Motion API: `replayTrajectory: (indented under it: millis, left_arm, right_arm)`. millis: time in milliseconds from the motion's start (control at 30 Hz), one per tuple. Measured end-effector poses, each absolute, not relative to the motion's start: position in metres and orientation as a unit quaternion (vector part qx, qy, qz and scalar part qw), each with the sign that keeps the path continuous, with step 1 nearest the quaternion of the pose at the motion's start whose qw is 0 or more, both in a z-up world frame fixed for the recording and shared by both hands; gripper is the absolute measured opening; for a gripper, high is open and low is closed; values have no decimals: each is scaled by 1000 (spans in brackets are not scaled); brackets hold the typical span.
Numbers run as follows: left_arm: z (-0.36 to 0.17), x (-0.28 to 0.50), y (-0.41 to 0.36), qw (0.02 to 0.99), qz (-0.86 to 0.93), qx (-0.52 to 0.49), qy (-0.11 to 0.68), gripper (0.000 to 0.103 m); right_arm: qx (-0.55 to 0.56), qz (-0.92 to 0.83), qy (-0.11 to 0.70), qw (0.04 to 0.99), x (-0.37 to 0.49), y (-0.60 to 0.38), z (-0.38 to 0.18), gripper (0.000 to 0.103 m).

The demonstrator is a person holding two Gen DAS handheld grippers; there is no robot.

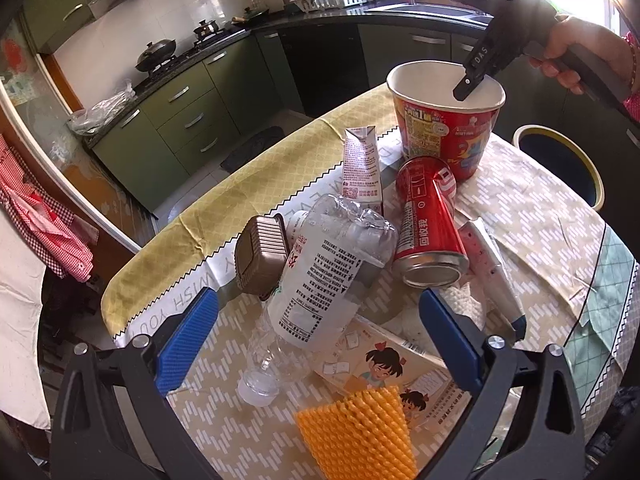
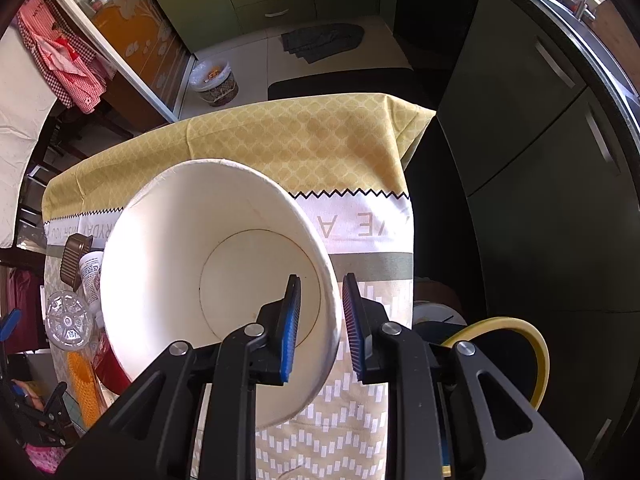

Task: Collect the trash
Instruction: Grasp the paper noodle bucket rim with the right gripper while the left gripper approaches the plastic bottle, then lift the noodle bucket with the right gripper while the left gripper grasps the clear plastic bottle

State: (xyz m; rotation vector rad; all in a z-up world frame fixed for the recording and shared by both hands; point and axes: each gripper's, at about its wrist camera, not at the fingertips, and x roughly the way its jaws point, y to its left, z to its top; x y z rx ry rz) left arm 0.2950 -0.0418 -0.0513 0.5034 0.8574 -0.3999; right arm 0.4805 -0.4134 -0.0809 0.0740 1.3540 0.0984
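Left gripper [image 1: 316,344]: blue pads wide apart, 6 o'clock.
Crushed clear plastic bottle [image 1: 320,276]: centre, between pads.
Red drinks can [image 1: 428,228]: 3 o'clock of bottle.
Red paper noodle cup [image 1: 444,120]: 1 o'clock, right gripper [image 1: 464,90] inside rim.

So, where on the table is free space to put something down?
Bare cloth lies on the yellow strip behind the carton, and right of the noodle cup toward the bin. Around the bottle and can it is crowded.

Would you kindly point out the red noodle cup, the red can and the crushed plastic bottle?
red noodle cup [image 1: 448,136], left wrist view, printed side wall.
red can [image 1: 426,224], left wrist view, its side.
crushed plastic bottle [image 1: 316,276], left wrist view, its label.
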Motion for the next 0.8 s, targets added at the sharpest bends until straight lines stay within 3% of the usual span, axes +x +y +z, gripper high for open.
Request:
replayTrajectory:
  millis: [100,167,233,300,600,800]
  left_arm:
    - [-57,302,-44,853,-212,255,402,95]
    - [-62,305,-46,846,-228,266,402,89]
    - [-67,310,-45,835,-245,266,415,74]
    - [-73,317,-44,825,-261,256,431,69]
    - [-85,332,-40,802,-315,242,446,63]
    - [-94,328,-43,784,-320,286,449,62]
  right_arm:
    - [33,49,630,775,481,-409,-84,23]
    - [30,50,632,773,478,-406,-86,23]
    - [28,51,634,771,478,-406,-88,23]
    - [27,53,637,769,478,-406,-91,23]
    - [17,60,649,758,480,-403,-102,23]
    - [10,57,654,755,480,-403,-109,23]
